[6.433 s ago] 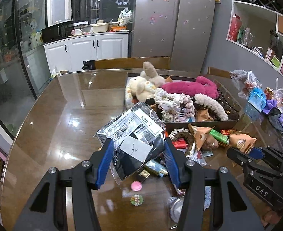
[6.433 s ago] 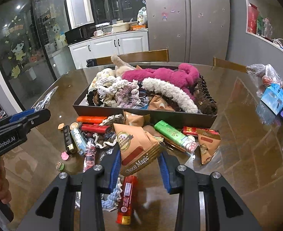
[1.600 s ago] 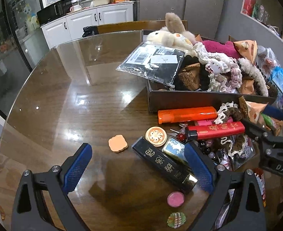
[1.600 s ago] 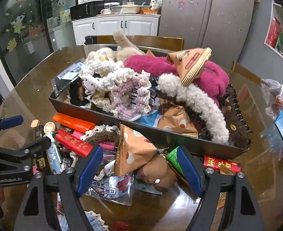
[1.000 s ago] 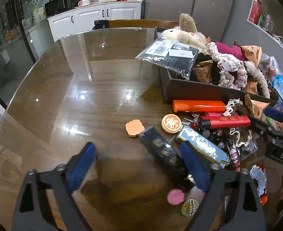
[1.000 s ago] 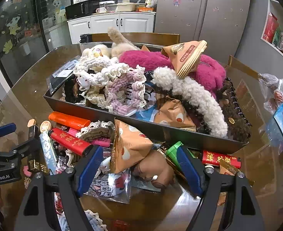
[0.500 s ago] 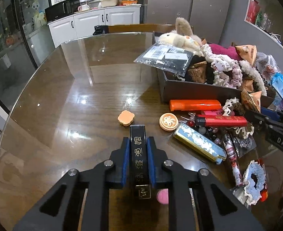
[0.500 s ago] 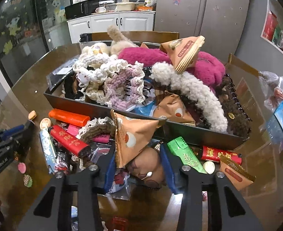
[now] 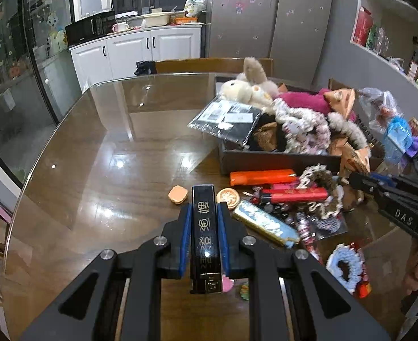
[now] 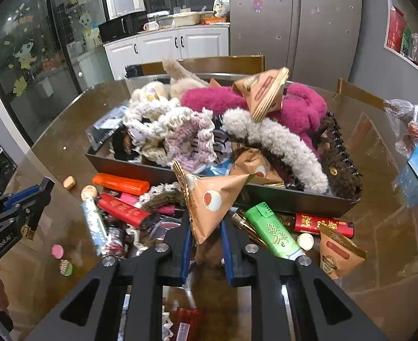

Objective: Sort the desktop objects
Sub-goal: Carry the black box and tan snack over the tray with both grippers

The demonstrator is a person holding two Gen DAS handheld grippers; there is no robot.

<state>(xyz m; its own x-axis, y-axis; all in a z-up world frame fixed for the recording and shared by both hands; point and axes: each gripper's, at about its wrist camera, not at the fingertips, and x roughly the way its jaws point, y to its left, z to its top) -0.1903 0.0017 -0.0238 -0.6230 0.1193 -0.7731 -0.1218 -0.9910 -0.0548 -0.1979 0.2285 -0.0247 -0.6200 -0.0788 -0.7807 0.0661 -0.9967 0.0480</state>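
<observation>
The left gripper is squeezed tight on a long black lighter with gold writing on it. The lighter sits between the two blue pads and pokes out past them at both ends. It is up off the glass-topped table.

The right gripper is pinched shut on a tan pyramid snack packet (the one with a red and white dot on it). It holds the packet by its low corner, and the packet stands up above the pile of small things.

Behind the pile is a dark tray. It is heaped with fluffy hair things, a pink plush toy, a cream bunny and another tan packet on top. A clear bag with a white label hangs over the tray's left edge.

On the table in front of the tray lie an orange lighter, a red lighter, a green lighter and a blue and white lighter. A small peach biscuit-shaped piece and a round tan one sit just ahead of the black lighter's tip. A light blue scrunchie lies near the table edge on the right
</observation>
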